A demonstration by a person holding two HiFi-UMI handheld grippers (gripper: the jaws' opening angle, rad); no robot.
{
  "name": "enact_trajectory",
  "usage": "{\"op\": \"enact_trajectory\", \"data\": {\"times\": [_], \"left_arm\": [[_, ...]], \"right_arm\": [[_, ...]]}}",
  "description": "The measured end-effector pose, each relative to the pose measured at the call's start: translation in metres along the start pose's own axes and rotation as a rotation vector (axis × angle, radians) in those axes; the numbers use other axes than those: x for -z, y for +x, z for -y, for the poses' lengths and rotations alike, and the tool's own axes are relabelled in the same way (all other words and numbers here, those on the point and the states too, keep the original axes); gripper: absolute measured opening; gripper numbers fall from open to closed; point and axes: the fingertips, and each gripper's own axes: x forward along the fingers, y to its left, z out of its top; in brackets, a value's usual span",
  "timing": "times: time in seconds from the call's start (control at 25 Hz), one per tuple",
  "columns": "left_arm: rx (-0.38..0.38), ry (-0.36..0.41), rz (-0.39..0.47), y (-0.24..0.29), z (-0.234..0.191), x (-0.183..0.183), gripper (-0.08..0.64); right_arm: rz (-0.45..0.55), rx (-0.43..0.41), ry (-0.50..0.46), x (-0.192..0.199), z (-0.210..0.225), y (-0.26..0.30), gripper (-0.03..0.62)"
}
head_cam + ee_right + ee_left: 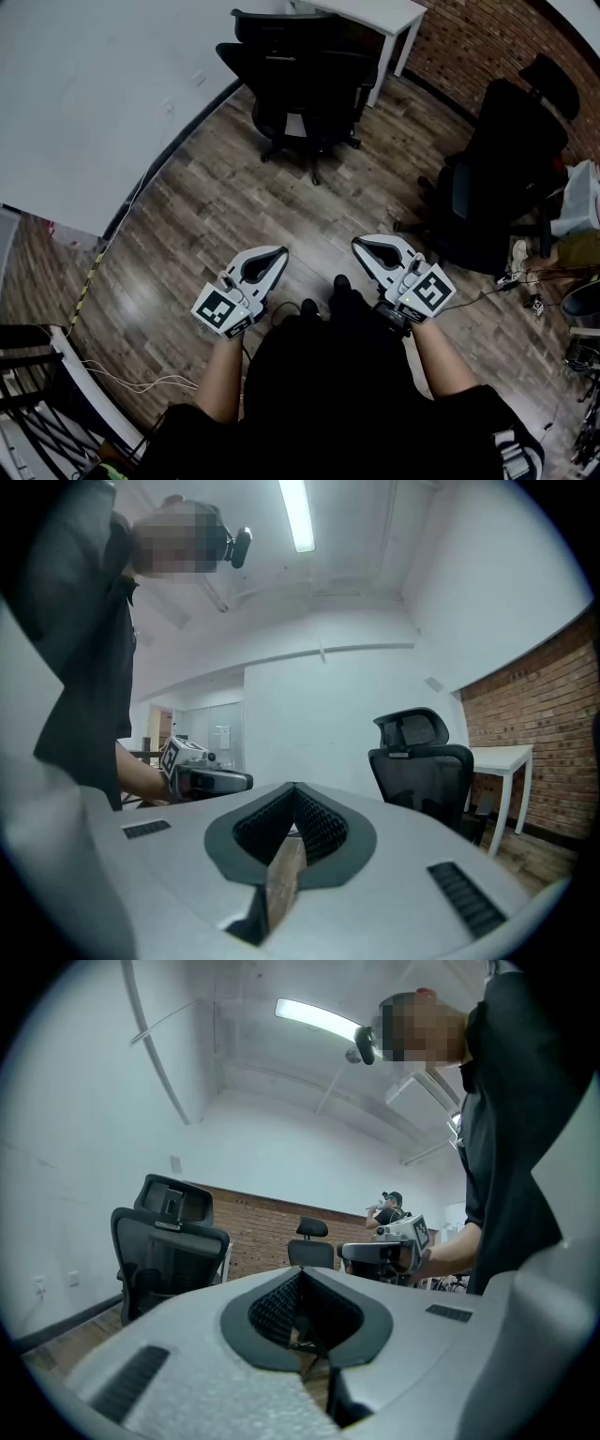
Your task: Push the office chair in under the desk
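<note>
target: the office chair [305,84], black, mesh-backed with a headrest, standing on the wood floor just off the near-left side of the white desk [375,14]; its wheeled base is fully on open floor, so it is not tucked under.
left tongs: the left gripper [275,253] has its jaws closed together with nothing between them, is held level, and is well short of the desk.
right tongs: the right gripper [362,245] also has its jaws closed with nothing in them, held level at the same remove from the desk.
key relation: the chair lies between the two grippers and the desk, almost on the midline between the grippers; neither looks clearly nearer.
aim: both grippers toe inward, so each sees the other, and the chair sits off to the outer side in each gripper view.
push axis: judged from the head view, the line from chair to desk runs away from the person and somewhat right.
facing: which way the seat faces I cannot tell.
bystander: a second black chair [497,178] stands well right of the desk, off that line.
stage: approach not yet made; no contact with the chair.
</note>
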Motion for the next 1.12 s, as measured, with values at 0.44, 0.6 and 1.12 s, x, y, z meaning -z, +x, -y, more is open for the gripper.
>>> {"op": "enact_trajectory", "data": {"times": [0.44,0.6,1.12], "left_arm": [[0.020,-0.019,0.014,-0.006,-0.003,0.000,0.015],[0.031,-0.015,0.018,-0.002,-0.006,0.000,0.015],[0.100,-0.039,0.006,0.021,-0.005,0.006,0.015]], "right_arm": [[-0.026,-0.006,-0.014,0.003,-0.009,0.011,0.006],[-0.022,0.007,-0.014,0.001,-0.007,0.011,0.005],[-0.015,0.046,0.000,-0.004,-0.005,-0.004,0.005]]}}
